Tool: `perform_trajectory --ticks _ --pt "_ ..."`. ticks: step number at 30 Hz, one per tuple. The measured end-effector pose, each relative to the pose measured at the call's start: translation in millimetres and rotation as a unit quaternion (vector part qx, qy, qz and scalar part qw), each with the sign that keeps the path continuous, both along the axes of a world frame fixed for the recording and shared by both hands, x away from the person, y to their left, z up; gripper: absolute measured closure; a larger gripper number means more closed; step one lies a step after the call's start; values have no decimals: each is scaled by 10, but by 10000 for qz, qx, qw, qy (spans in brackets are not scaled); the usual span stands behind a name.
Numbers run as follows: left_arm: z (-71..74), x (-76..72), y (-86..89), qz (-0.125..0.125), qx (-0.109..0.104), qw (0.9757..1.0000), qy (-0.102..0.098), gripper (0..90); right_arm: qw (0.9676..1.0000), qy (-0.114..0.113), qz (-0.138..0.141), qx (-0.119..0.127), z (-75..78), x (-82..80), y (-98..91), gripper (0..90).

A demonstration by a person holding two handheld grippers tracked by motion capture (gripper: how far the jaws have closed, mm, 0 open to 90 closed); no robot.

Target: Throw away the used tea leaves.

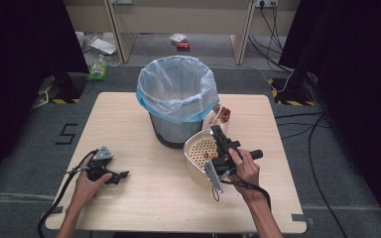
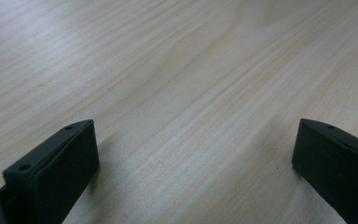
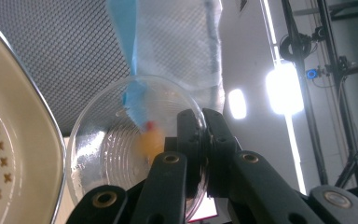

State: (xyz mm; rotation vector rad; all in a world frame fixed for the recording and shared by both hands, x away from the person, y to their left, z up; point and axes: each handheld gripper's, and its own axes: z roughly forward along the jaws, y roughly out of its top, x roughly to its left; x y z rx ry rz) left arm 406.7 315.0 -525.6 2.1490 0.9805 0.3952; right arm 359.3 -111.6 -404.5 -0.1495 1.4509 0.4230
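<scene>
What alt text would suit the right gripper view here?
The right gripper's black jaws are shut on the rim of a clear round plastic dish, held tilted on edge. Behind it stands a grey mesh bin lined with a pale blue plastic bag, and a cream perforated basket curves in at left.

Left gripper (image 1: 110,171): matte black body, grey three-cornered plate on top, black cable trailing off toward the near left corner of the tabletop. Jaws are blocky black pads with small round holes along the top face (seen close in the left gripper view). Right gripper (image 3: 204,140): black linkage arms, brass-coloured pivot screws, black cable. Forearms bare, no sleeves.
</scene>
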Motion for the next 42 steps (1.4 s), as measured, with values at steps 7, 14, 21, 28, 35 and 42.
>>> perform_trajectory --ticks 7,14,21,28,35,42 --pt "0 -1 0 1 -3 10000 0 0 9987 -317 6 -408 -91 -25 44 875" --pt "0 0 0 1 -4 10000 0 0 9989 -315 -20 -341 -84 -12 32 875" --pt "0 0 0 0 1 10000 0 0 9974 -474 6 -534 -75 -61 9 877" --pt "0 0 0 1 0 10000 0 0 9968 -570 -46 -563 -71 -42 -20 877" --pt "0 -1 -1 3 -2 10000 0 0 9975 -552 -36 -436 -7 -39 -25 877" --pt "0 0 0 2 0 10000 -1 0 9992 -297 11 -257 -31 -40 -39 876"
